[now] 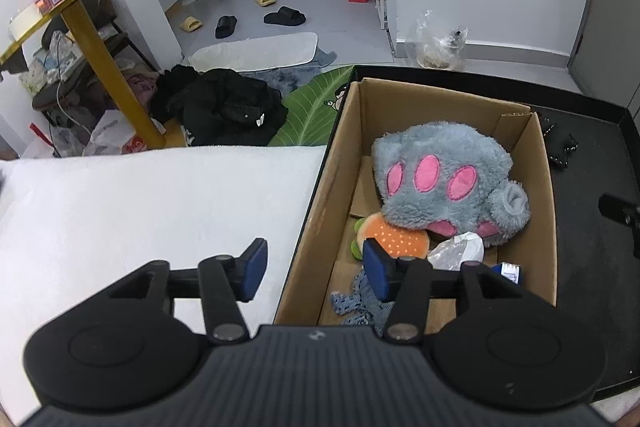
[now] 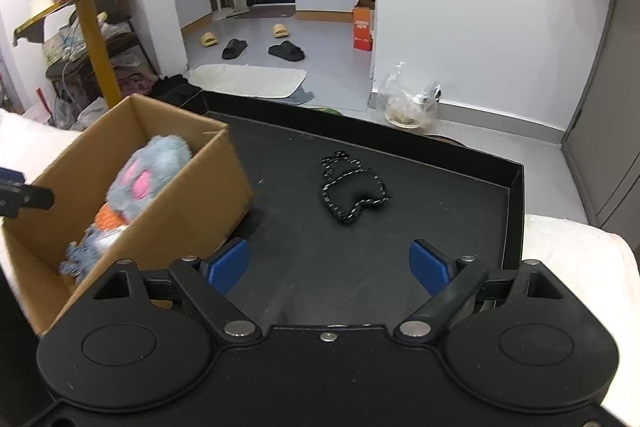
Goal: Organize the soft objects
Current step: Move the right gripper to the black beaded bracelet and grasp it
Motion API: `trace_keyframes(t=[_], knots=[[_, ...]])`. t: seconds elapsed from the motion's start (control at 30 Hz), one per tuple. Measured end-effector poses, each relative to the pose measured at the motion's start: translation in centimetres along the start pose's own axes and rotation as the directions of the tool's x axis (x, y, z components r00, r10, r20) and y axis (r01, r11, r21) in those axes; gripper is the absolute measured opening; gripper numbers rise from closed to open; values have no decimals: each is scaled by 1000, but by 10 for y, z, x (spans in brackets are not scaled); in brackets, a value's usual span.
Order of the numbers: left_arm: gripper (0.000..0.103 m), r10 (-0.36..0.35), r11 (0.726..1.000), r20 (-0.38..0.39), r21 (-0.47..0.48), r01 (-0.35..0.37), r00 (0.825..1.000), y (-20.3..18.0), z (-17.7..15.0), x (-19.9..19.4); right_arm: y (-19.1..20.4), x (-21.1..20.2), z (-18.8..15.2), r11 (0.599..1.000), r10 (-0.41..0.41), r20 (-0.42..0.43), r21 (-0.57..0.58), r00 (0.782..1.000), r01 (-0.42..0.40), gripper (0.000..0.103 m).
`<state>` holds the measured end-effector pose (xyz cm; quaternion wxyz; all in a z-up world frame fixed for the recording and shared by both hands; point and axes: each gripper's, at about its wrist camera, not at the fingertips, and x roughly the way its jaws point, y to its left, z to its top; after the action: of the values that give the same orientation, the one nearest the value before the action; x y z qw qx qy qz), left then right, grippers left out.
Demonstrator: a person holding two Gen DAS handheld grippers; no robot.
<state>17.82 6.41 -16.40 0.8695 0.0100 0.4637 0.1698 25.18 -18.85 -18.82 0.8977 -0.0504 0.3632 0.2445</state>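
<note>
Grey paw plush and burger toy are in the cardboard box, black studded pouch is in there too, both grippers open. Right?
Not the pouch. The right wrist view shows the black studded pouch lying on the black tray, outside the cardboard box. The rest holds.

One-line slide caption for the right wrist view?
Open right gripper faces a black plush on the black tray, beside the cardboard box.
</note>
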Motion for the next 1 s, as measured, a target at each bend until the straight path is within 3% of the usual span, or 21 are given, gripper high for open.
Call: trace_keyframes(t=[0.47,1.0], knots=[[54,79,996,-2,40,-79,997,-19,8,14,-13,53,11,999,-24,47,-33,999,25,87],[54,108,993,-26,45,-107,994,-30,11,23,-25,92,8,1000,-24,15,-14,1000,24,86]])
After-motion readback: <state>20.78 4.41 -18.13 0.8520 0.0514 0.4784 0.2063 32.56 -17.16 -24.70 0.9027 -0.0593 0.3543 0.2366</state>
